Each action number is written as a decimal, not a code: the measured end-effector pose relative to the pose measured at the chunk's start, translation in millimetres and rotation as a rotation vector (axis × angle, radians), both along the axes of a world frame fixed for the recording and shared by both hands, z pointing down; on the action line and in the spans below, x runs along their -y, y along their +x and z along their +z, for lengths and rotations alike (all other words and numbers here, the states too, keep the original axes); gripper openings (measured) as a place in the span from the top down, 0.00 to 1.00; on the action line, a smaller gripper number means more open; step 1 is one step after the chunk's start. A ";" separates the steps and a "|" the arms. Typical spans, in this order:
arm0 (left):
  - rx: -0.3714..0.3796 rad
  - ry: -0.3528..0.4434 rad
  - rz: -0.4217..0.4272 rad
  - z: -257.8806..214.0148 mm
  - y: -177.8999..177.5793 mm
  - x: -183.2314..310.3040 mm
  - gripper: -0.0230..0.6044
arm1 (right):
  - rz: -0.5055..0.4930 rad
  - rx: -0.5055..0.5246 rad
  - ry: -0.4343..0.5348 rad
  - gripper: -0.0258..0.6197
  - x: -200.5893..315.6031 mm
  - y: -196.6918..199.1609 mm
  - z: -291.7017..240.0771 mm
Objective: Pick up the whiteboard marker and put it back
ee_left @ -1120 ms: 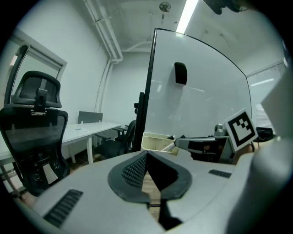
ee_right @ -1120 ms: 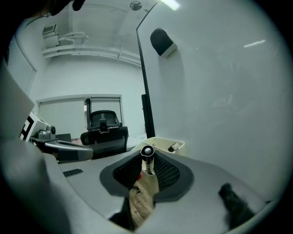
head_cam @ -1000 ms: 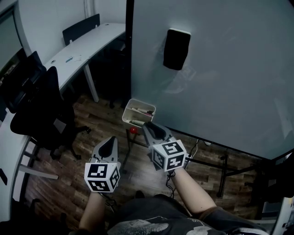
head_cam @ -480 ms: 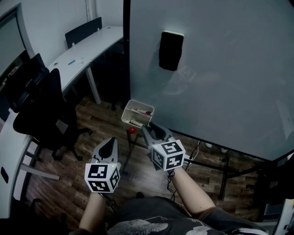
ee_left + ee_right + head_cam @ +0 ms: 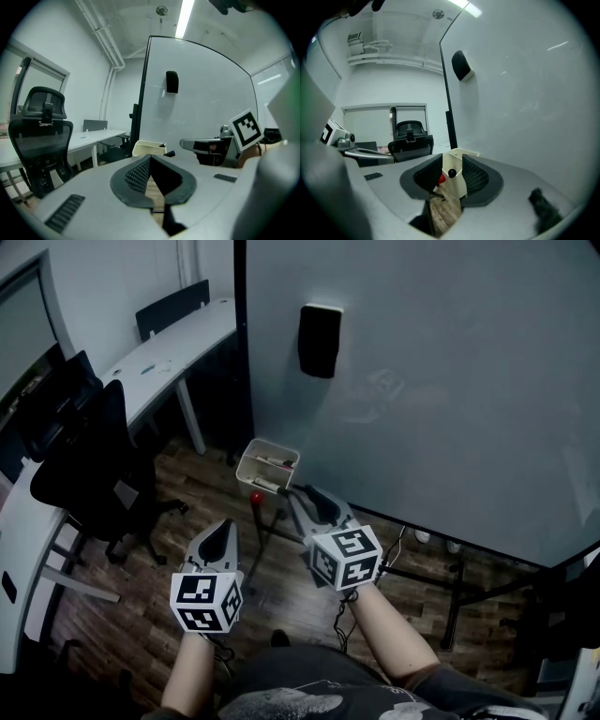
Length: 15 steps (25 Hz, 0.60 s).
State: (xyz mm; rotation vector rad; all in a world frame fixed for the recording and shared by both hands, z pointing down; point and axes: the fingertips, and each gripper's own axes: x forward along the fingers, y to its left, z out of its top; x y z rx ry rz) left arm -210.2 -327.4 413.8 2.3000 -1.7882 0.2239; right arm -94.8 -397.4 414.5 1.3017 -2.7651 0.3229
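A white tray (image 5: 272,444) hangs at the whiteboard's (image 5: 450,381) lower left corner and holds markers. In the right gripper view the black end of a whiteboard marker (image 5: 451,173) sticks out of the tray (image 5: 458,186) toward me. It shows in the gap between the jaws, and the pads do not touch it. My right gripper (image 5: 452,159) is opening and sits just short of the tray (image 5: 298,495). The same marker end (image 5: 169,153) shows beside the tray (image 5: 147,148) in the left gripper view. My left gripper (image 5: 223,527) hangs lower left, shut and empty.
A black eraser (image 5: 320,339) sticks to the whiteboard above the tray. A red knob (image 5: 256,497) sits just below the tray. A black office chair (image 5: 89,456) and a curved white desk (image 5: 169,352) stand to the left. Cables and the board's stand (image 5: 450,577) cross the wooden floor.
The right gripper's tips were against the tray; now a small gap separates them. Both grippers have lifted slightly, and the head view has swung so the board sits further left.
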 end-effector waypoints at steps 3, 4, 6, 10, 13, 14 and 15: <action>0.002 0.003 -0.003 -2.4 13.8 -16.2 0.94 | -0.007 0.010 0.016 0.77 -17.5 12.5 -7.5; 0.002 0.004 -0.005 -3.3 18.5 -21.9 0.94 | -0.010 0.013 0.020 0.77 -23.8 16.6 -10.0; 0.002 0.009 -0.007 -5.7 27.5 -33.2 0.94 | -0.023 0.018 0.028 0.77 -37.2 23.1 -15.5; 0.002 0.019 -0.007 -10.2 47.2 -54.8 0.94 | -0.052 0.028 0.037 0.77 -65.4 36.4 -25.0; 0.005 0.025 -0.004 -12.5 65.7 -72.1 0.94 | -0.047 0.029 0.047 0.80 -83.8 53.6 -28.7; 0.006 0.027 -0.003 -13.3 72.3 -78.5 0.94 | -0.050 0.026 0.048 0.81 -91.0 58.9 -29.8; 0.008 0.029 -0.002 -14.0 78.8 -85.3 0.94 | -0.055 0.025 0.050 0.82 -98.7 64.1 -31.4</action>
